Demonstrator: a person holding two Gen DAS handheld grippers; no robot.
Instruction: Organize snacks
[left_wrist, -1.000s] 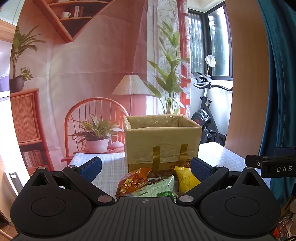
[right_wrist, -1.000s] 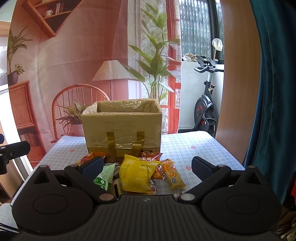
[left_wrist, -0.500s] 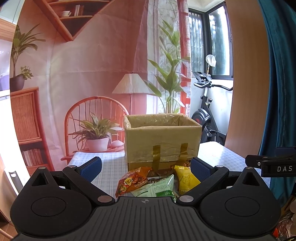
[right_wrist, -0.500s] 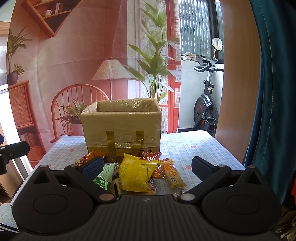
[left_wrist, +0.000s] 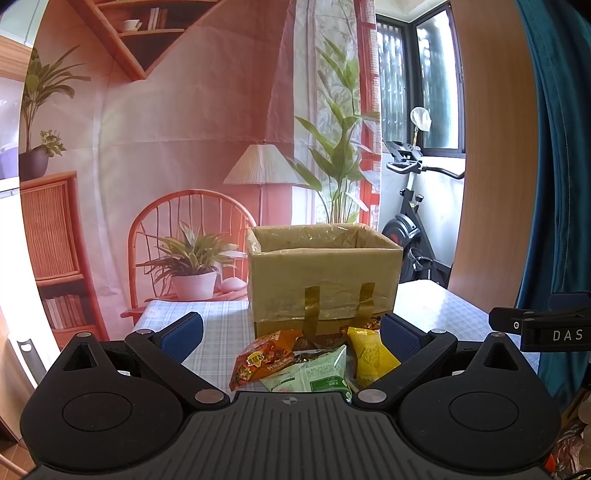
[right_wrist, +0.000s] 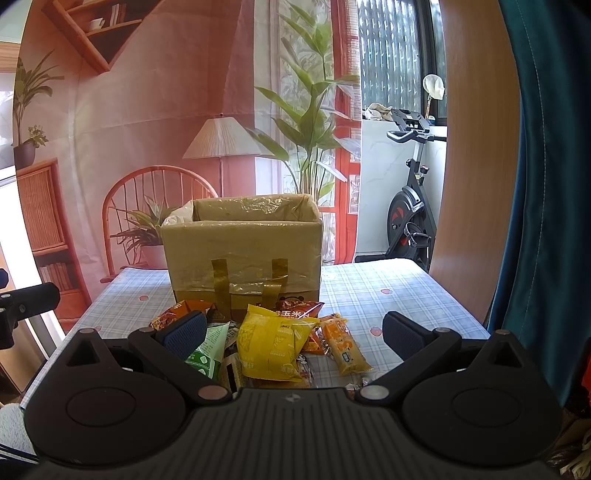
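Both my grippers, left (left_wrist: 291, 334) and right (right_wrist: 293, 332), gape wide and empty, snacks (right_wrist: 275, 345) heaped between them, box (right_wrist: 243, 254) at twelve o'clock.

The cardboard box (right_wrist: 242, 254) is matt brown, wrapped in glossy, wrinkled clear tape. Snack packets (right_wrist: 273, 345) are shiny crinkled foil-plastic. A checked cloth (right_wrist: 388, 295) covers the counter. Gripper pads (right_wrist: 184, 334) look ribbed blue rubber.

Snack packets (right_wrist: 273, 343) lie heaped before a cardboard box (right_wrist: 243, 254) on the checked table (right_wrist: 388, 295)
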